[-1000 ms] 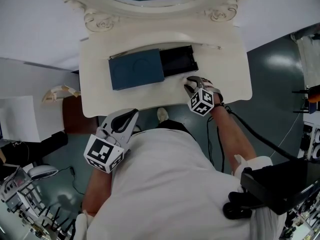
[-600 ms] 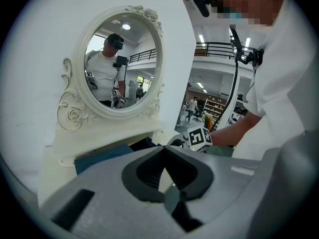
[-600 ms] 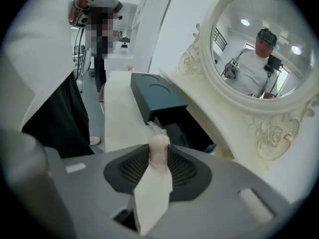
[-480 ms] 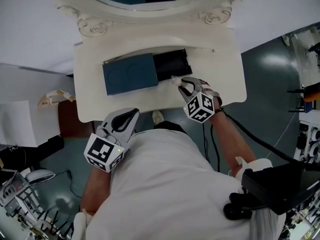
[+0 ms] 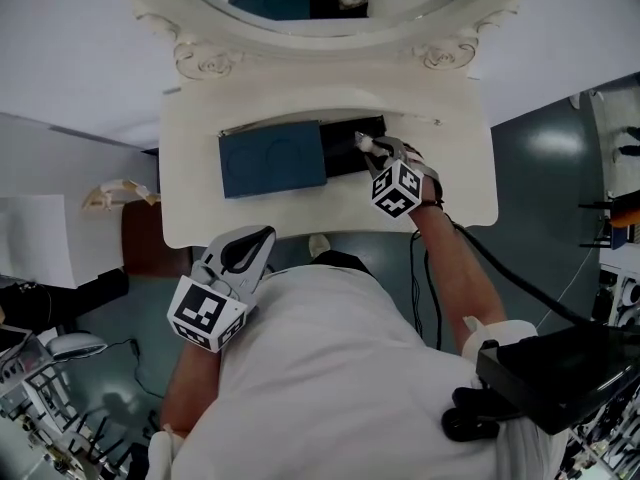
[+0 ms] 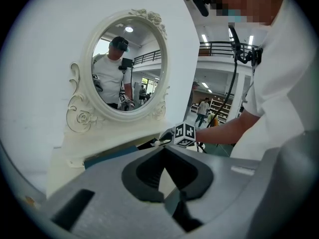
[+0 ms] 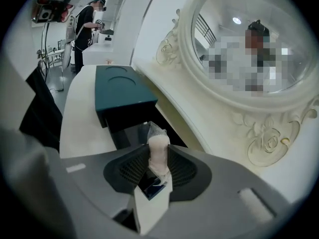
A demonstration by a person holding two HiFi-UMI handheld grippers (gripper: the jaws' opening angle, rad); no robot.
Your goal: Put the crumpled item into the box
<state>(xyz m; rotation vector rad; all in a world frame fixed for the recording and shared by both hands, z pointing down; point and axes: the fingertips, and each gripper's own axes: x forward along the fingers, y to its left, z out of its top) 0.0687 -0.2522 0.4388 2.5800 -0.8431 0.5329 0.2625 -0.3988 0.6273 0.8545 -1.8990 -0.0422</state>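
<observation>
A dark box [image 5: 352, 130] lies on the cream vanity table [image 5: 455, 173], and its teal lid [image 5: 272, 158] is slid left, so the right part is uncovered. My right gripper [image 5: 372, 148] hovers over that uncovered part, shut on the crumpled item [image 5: 366, 143], a small white wad. In the right gripper view the crumpled item [image 7: 158, 151] is pinched between the pads, above the box's dark opening [image 7: 132, 126] and beside the lid [image 7: 122, 91]. My left gripper [image 5: 265, 234] hangs off the table's front edge near my body, its jaws together and holding nothing.
An oval mirror in an ornate cream frame [image 5: 205, 60] rises behind the box, close to my right gripper. A black cable [image 5: 500, 263] trails from the right arm. Dark floor surrounds the table, with black equipment [image 5: 560, 368] at the lower right.
My right gripper has moved from the table's front right area back and up over the box's uncovered part, with the crumpled item in it. The left gripper has stayed put.
</observation>
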